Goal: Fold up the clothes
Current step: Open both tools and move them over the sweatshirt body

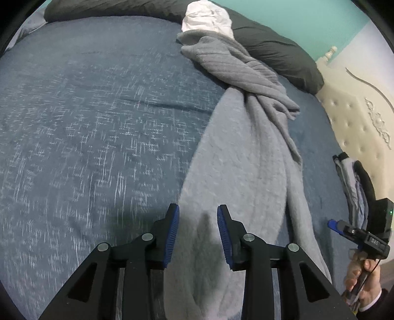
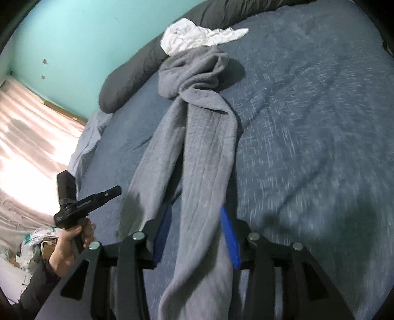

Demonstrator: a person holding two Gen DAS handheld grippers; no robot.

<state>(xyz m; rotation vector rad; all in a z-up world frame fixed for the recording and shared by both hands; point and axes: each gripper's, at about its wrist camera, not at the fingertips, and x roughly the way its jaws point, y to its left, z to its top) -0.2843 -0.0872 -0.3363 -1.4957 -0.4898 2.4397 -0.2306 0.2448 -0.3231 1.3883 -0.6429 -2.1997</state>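
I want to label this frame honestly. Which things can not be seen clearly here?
- Grey garment: near end cut off by the bottom edge, both views.
- White garment: crumpled and far, type unclear.
- Blue bedcover: motion-blurred.
- Dark pillow: partly behind the white garment.

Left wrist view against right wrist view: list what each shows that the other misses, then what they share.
Only the left wrist view shows the cream tufted headboard and the right gripper from outside. Only the right wrist view shows the sunlit striped curtain and the hand holding the left tool. Both show the long grey knitted garment lying twisted on the blue bedspread, the crumpled white cloth and the dark pillow.
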